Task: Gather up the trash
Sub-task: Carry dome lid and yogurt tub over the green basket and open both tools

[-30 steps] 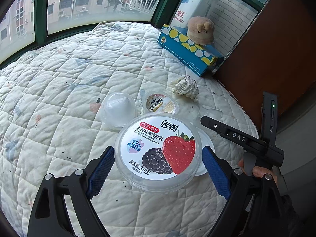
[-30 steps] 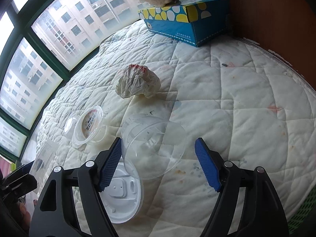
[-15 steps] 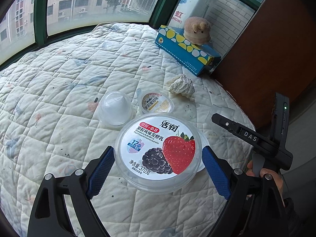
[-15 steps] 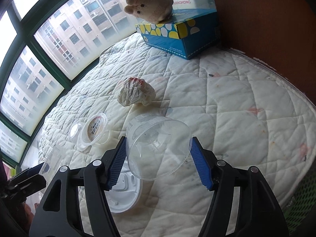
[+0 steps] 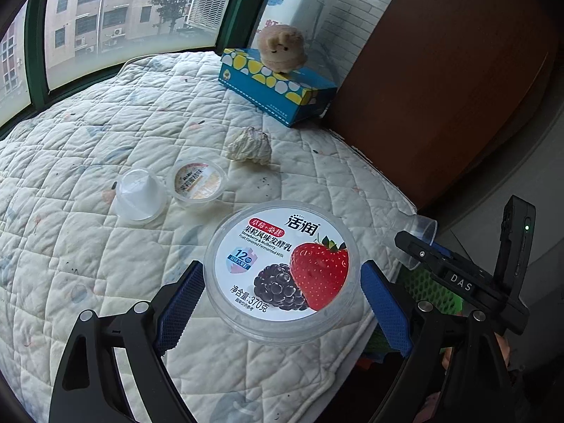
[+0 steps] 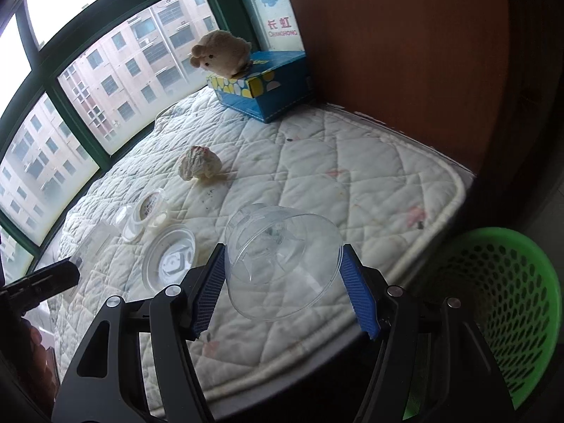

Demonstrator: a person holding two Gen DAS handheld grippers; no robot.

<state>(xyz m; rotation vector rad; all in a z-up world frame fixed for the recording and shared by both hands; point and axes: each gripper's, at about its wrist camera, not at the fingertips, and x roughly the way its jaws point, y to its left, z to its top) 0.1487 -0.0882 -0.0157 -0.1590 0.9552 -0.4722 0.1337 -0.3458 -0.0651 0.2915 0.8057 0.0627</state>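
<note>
My left gripper (image 5: 282,296) is shut on a round yogurt tub (image 5: 282,268) with a strawberry and mulberry label, held above the quilt's near edge. My right gripper (image 6: 282,282) is shut on a clear plastic cup (image 6: 282,261), lifted off the quilt; the cup also shows in the left wrist view (image 5: 419,232). A green mesh trash basket (image 6: 500,303) stands on the floor at lower right, beside the bed. On the quilt lie a crumpled paper ball (image 5: 250,146), a small clear cup (image 5: 139,195), a small lidded pudding cup (image 5: 197,183) and a white lid (image 6: 171,259).
A white quilted mattress (image 5: 88,141) fills the space under green-framed windows. A blue tissue box (image 5: 278,86) with a plush toy (image 5: 282,47) on it stands at the far corner. A brown wooden panel (image 6: 405,53) runs along the right side.
Both grippers have pulled back and to the right from the quilt with their loads. The right gripper closed on the clear cup and lifted it. The green basket has come into view.
</note>
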